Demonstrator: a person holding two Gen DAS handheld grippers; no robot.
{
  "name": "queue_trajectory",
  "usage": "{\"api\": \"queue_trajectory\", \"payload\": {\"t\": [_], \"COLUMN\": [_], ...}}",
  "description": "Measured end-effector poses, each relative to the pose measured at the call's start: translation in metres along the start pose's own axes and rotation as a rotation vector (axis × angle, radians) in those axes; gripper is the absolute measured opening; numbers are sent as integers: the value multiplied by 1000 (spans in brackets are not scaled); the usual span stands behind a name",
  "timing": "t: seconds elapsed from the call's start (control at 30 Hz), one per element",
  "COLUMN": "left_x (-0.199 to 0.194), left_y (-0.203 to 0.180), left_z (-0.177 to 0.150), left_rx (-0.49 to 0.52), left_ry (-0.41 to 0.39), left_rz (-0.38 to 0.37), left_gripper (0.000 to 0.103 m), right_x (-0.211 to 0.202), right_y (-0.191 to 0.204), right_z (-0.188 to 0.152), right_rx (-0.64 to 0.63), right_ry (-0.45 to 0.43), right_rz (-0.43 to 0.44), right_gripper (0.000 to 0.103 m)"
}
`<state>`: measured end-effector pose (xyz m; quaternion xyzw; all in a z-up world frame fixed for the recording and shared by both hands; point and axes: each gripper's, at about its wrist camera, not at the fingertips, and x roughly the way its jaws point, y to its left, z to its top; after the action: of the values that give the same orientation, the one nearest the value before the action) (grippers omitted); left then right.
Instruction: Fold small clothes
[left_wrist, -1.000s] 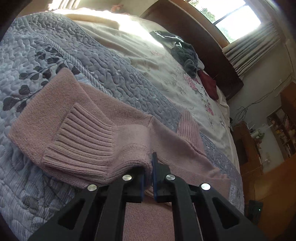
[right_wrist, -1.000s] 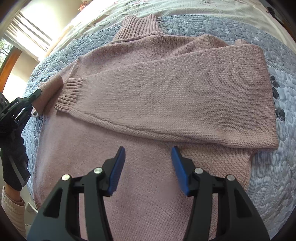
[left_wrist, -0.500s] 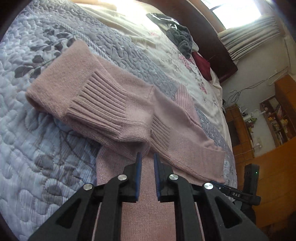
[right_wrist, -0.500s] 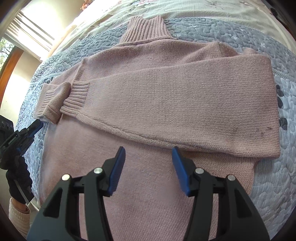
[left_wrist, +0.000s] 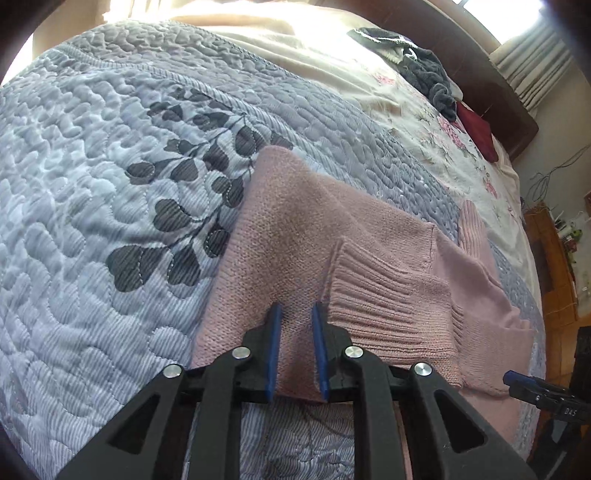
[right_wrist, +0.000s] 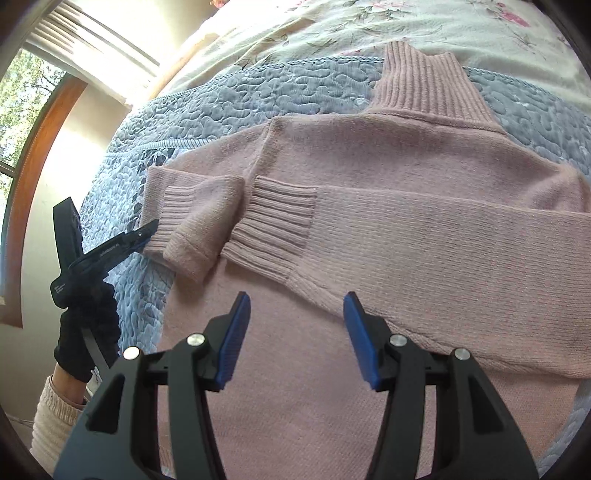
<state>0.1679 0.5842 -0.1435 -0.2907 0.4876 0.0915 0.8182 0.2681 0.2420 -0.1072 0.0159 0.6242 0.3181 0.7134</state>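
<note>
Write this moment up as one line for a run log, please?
stage: sleeves folded across pink sweater | left gripper: open, at folded sleeve edge | right gripper: open, above sweater body | surface: quilted bedspread

Pink sweater (right_wrist: 406, 236): soft matt knit, ribbed cuffs; beneath it, a puffy stitched grey quilt (left_wrist: 110, 177); beyond the quilt, a dark polished wooden headboard (left_wrist: 461, 62)

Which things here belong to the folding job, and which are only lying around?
Belong to the job:
pink sweater, sleeves folded across its body
left gripper
right gripper

Only lying around:
grey clothes near the headboard
dark red cloth beside them
quilted bedspread
</note>
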Motion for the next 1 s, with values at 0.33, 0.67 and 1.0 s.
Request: {"api": "queue_trajectory", "payload": {"t": [0.33, 0.67, 1.0], "left_x": [-29, -61, -57], "left_y": [8, 11, -19], "left_z": [-6, -12, -8], "left_rx": [-33, 2, 30], "left_ry": [-71, -116, -118], "left_rz": [-34, -21, -50], "left_gripper": [20, 21, 22], "right_x": [50, 102, 8], "right_y": [41, 61, 43], "right_z": [35, 50, 37], "right_rx": [66, 127, -2], "right_ry": [68, 159, -28], "right_rz": [140, 205, 194], "right_gripper": [53, 14, 11]}}
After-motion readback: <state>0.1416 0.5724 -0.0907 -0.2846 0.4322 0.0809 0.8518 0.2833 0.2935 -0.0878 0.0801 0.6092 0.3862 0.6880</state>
